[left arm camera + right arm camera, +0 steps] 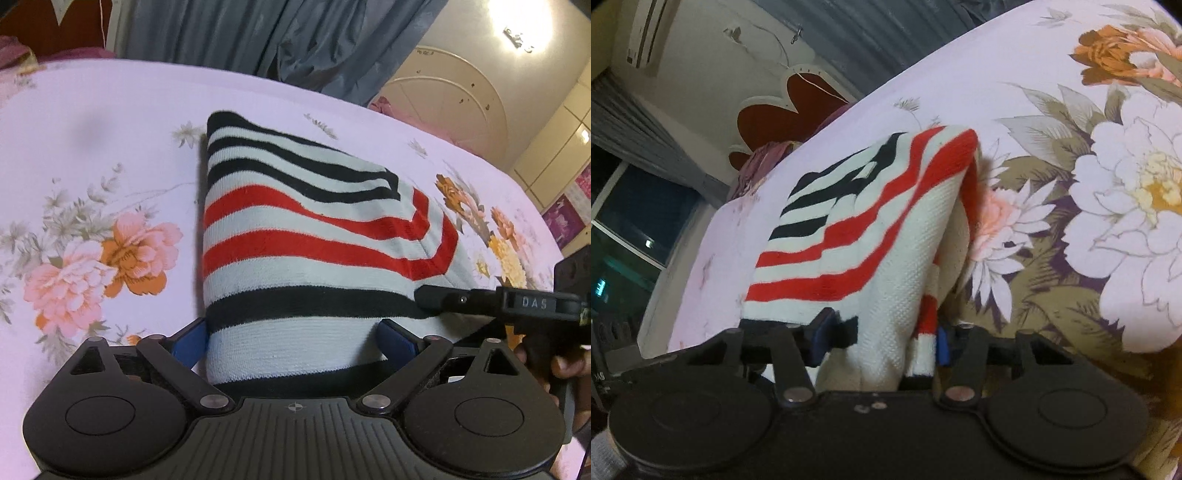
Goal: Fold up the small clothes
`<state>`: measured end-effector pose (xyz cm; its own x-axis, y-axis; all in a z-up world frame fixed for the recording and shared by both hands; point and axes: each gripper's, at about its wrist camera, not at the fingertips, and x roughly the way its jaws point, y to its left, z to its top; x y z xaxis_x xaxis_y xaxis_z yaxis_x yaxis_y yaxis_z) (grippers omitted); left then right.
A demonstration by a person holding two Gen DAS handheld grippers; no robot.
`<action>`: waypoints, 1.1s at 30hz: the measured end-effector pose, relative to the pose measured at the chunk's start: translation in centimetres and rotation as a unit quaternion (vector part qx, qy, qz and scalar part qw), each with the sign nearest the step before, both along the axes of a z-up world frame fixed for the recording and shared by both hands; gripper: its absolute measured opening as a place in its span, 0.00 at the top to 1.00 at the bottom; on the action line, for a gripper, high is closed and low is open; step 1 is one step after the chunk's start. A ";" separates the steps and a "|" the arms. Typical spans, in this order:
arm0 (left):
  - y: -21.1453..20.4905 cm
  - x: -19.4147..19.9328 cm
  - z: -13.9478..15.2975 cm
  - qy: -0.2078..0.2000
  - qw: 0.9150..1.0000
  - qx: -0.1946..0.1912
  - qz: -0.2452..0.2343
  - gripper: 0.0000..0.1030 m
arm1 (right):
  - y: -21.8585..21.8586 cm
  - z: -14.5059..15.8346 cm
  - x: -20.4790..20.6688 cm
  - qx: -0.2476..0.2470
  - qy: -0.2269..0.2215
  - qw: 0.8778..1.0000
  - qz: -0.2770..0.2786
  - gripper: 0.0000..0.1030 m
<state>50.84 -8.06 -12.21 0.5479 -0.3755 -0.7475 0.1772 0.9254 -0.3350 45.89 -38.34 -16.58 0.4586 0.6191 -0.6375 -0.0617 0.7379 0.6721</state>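
1. A striped garment in white, red and black is seen on the bed, lifted at its near edge.
2. That near edge is pinched by the left gripper.
3. The garment's right-hand corner is bunched between the spread fingers of the right gripper; whether it is squeezed cannot be told.

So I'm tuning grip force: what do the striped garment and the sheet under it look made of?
Striped garment: a soft knit, probably cotton or acrylic; ribbed loops show, matte, it drapes. Floral bedsheet: thin, smooth woven cloth with printed flowers, slight sheen; fibre unclear.
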 end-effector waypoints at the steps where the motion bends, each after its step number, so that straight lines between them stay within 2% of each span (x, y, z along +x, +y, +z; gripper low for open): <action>1: -0.1 0.1 -0.2 0.003 1.000 -0.001 -0.001 0.08 | -0.1 -0.1 -0.2 0.002 -0.001 1.000 -0.002 0.61; 4: -0.5 0.5 -0.5 0.009 1.000 -0.007 0.001 0.12 | -0.3 0.0 -0.5 -0.001 -0.003 1.000 -0.004 0.63; 9: -1.0 0.4 0.3 -0.005 1.000 0.015 -0.018 0.31 | 0.9 1.0 -0.5 -0.051 -0.022 0.998 0.006 0.65; 13: -0.7 0.2 0.5 -0.012 0.999 0.016 -0.025 0.36 | 2.1 1.9 -0.7 -0.095 -0.039 0.995 0.010 0.66; 18: 0.3 -0.4 1.1 -0.032 0.999 0.004 -0.036 0.47 | 3.6 3.2 -1.2 -0.142 -0.059 0.988 0.008 0.68; 26: 2.5 -1.3 2.6 -0.077 0.994 -0.013 -0.072 0.49 | 7.9 6.7 -2.3 -0.220 -0.102 0.970 0.015 0.69; 33: 10.6 -2.6 4.5 -0.105 0.992 -0.033 -0.067 0.50 | 14.4 9.3 -2.4 -0.238 -0.128 0.963 0.011 0.69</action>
<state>48.21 2.55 -7.75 0.6305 -0.5001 -0.5936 0.3692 0.8659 -0.3374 43.45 -23.90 -7.27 0.6291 0.2963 -0.7187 -0.1994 0.9551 0.2193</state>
